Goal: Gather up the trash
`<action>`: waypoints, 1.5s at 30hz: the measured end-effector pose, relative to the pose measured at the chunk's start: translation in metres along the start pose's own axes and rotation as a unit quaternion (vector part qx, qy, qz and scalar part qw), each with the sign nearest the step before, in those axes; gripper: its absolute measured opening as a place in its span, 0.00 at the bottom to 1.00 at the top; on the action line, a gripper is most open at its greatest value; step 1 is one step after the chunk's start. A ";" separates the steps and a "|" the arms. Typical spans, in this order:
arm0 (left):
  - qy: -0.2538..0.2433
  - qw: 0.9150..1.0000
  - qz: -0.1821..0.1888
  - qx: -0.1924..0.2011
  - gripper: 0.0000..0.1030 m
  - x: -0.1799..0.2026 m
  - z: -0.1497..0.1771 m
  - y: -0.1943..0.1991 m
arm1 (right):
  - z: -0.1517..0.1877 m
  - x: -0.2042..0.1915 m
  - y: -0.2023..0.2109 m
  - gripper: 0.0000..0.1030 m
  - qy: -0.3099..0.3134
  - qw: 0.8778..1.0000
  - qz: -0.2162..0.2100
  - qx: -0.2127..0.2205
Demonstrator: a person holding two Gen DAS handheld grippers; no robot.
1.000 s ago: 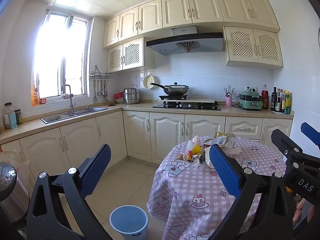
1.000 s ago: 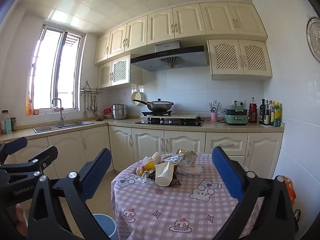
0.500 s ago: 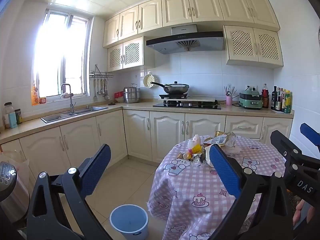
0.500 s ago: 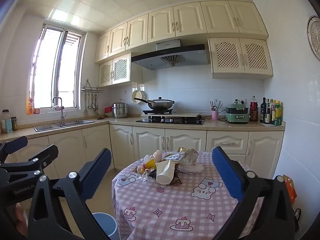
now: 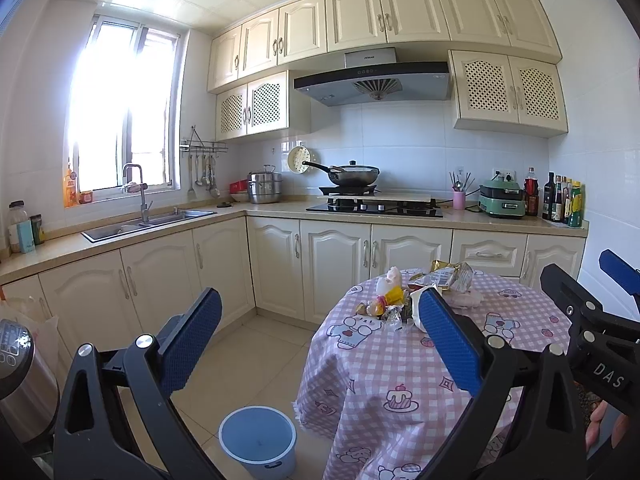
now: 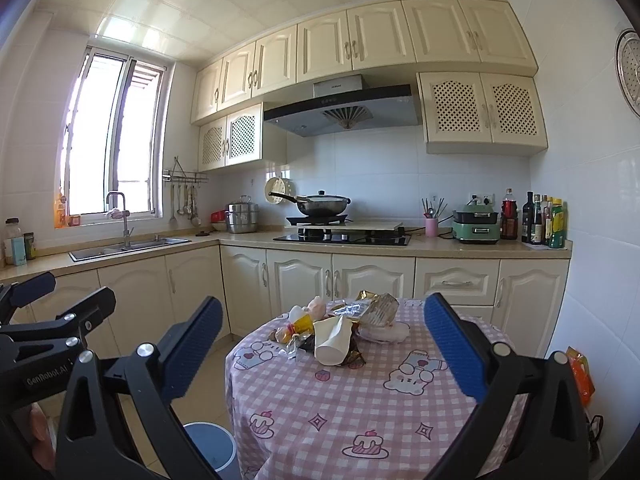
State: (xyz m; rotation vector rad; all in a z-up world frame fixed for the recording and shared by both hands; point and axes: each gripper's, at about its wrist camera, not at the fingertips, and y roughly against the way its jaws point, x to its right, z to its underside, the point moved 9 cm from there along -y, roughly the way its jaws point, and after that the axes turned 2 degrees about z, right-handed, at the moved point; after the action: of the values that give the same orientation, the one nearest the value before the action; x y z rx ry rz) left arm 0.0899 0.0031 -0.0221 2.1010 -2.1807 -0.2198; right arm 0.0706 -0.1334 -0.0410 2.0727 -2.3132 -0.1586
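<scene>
A heap of trash [image 6: 340,330] lies at the far side of a round table with a pink checked cloth [image 6: 352,408]: a crushed white paper cup [image 6: 332,340], foil snack wrappers [image 6: 372,306], a yellow wrapper [image 6: 302,322] and crumpled tissue [image 6: 384,332]. The same heap [image 5: 416,296] shows in the left wrist view. A blue bin [image 5: 258,440] stands on the floor left of the table. My left gripper [image 5: 320,338] is open, held in the air above the floor. My right gripper [image 6: 322,346] is open in front of the table, short of the heap. Neither holds anything.
Cream cabinets and a counter [image 5: 120,236] with a sink [image 5: 148,224] run along the left and back walls. A hob with a wok [image 6: 320,206], bottles [image 6: 540,220] and a green cooker [image 6: 476,226] sit at the back. A steel appliance [image 5: 20,380] stands at near left.
Both views have drifted slightly downward and closer to the table. Both grippers stay open and empty.
</scene>
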 end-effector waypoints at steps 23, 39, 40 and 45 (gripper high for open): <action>0.001 1.000 0.000 -0.002 0.93 0.001 0.001 0.000 | 0.002 -0.001 0.000 0.96 0.000 1.000 -0.001 -0.003; 0.001 1.000 0.000 -0.003 0.93 0.000 0.003 -0.001 | 0.004 -0.004 -0.002 0.96 0.000 1.000 -0.004 -0.005; 0.001 1.000 0.000 -0.004 0.93 0.000 0.003 -0.001 | 0.004 -0.004 -0.002 0.96 0.001 1.000 -0.004 -0.005; 0.000 1.000 -0.001 -0.005 0.93 0.000 0.005 -0.002 | 0.005 -0.005 -0.004 0.96 0.000 1.000 -0.005 -0.006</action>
State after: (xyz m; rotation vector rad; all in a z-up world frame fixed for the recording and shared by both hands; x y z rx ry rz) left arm 0.0913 0.0030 -0.0277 2.0980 -2.1718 -0.2300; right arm 0.0751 -0.1285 -0.0463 2.0796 -2.2958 -0.1732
